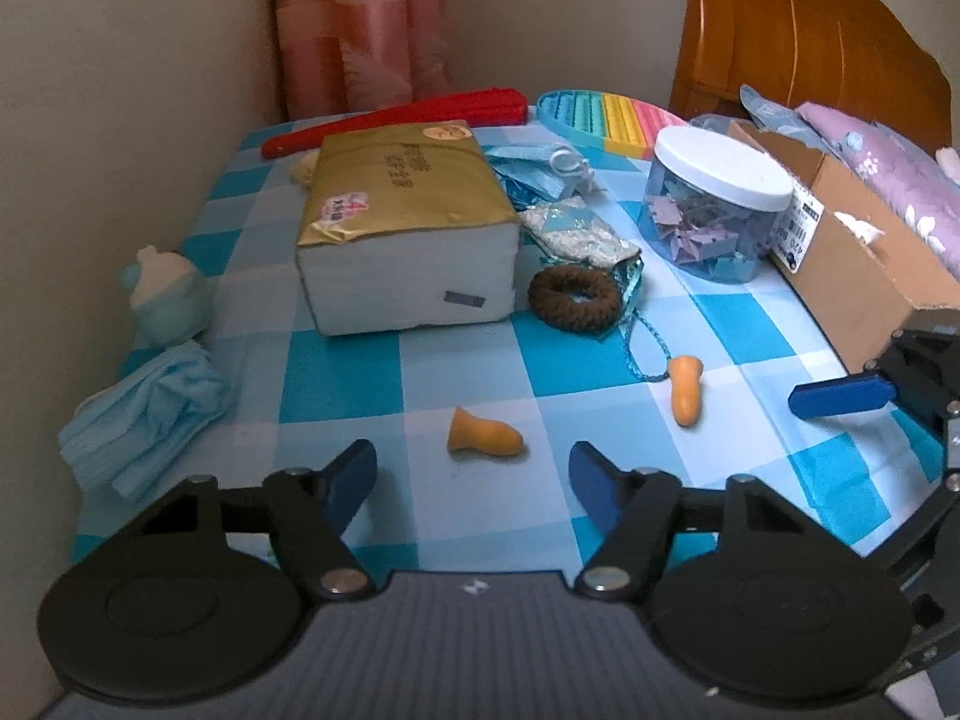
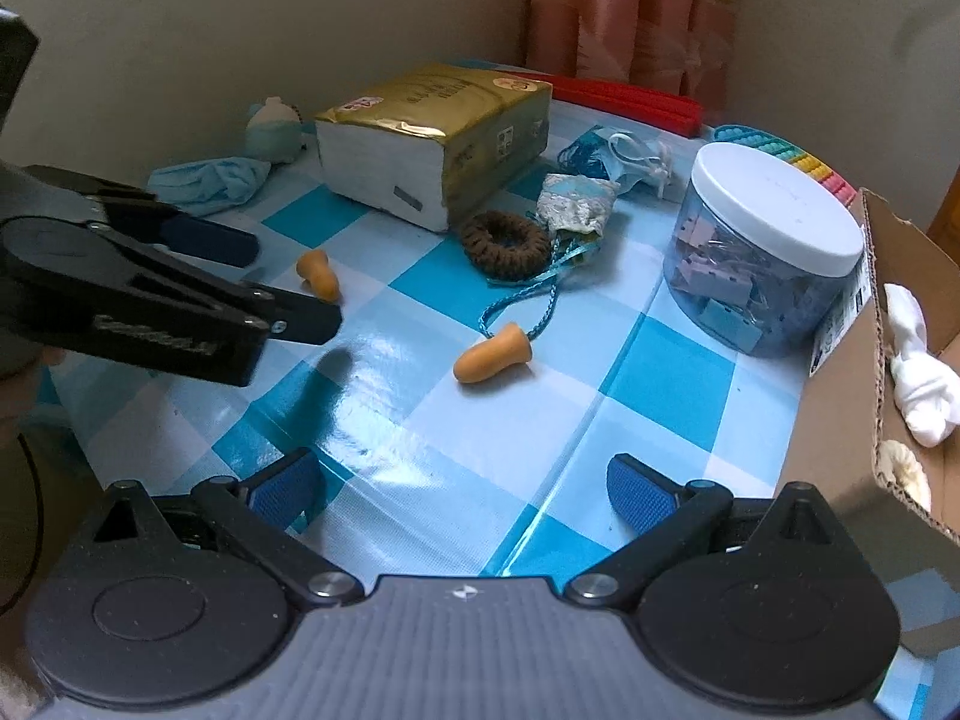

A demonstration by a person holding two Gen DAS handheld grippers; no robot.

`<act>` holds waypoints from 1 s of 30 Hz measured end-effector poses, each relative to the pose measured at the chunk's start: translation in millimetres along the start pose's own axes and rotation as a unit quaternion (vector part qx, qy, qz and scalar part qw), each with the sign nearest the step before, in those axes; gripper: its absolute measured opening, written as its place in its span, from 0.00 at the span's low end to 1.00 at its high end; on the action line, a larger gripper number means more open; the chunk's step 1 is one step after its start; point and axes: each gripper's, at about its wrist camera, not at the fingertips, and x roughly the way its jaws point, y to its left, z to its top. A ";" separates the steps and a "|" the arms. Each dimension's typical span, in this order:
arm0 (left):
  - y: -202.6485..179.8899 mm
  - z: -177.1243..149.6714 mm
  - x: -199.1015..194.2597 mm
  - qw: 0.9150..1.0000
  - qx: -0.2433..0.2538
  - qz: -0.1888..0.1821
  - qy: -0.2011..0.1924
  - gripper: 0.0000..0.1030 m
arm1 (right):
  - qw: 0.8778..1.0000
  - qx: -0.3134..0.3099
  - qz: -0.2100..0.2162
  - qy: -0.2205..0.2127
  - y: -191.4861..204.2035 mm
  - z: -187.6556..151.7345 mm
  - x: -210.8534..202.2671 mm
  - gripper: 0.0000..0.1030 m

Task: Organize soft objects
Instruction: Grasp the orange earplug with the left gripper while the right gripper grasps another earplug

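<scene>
Two orange foam earplugs lie on the blue checked tablecloth. One earplug (image 1: 485,435) (image 2: 318,275) lies just ahead of my left gripper (image 1: 472,480), which is open and empty. The other earplug (image 1: 685,390) (image 2: 493,353) lies ahead of my right gripper (image 2: 465,489), also open and empty. A brown hair scrunchie (image 1: 574,298) (image 2: 506,245), a crumpled blue face mask (image 1: 147,420) (image 2: 210,179), a small plush toy (image 1: 167,294) (image 2: 273,127) and a fabric pouch (image 1: 576,234) (image 2: 575,203) lie around them. A cardboard box (image 1: 864,258) (image 2: 840,438) at the right holds white soft items (image 2: 918,378).
A gold tissue pack (image 1: 408,228) (image 2: 444,138) sits mid-table. A clear jar with a white lid (image 1: 717,204) (image 2: 768,252) stands beside the box. A red folded fan (image 1: 396,120) and a rainbow pop toy (image 1: 606,114) lie at the back. Walls and a curtain lie behind.
</scene>
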 end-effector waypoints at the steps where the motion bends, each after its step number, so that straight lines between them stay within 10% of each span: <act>1: -0.8 0.3 1.0 1.000 0.002 0.002 -0.001 0.62 | 1.000 -0.001 0.001 -0.001 -0.1 -0.5 -0.2 1.00; 22: -13.3 5.6 6.0 1.000 0.013 -0.019 -0.004 0.50 | 1.000 -0.005 0.004 -0.012 -0.8 -4.5 -2.3 1.00; 30: -11.3 6.4 4.7 1.000 -0.006 -0.013 -0.008 0.25 | 1.000 -0.011 0.008 -0.006 -1.7 -3.1 -3.1 0.99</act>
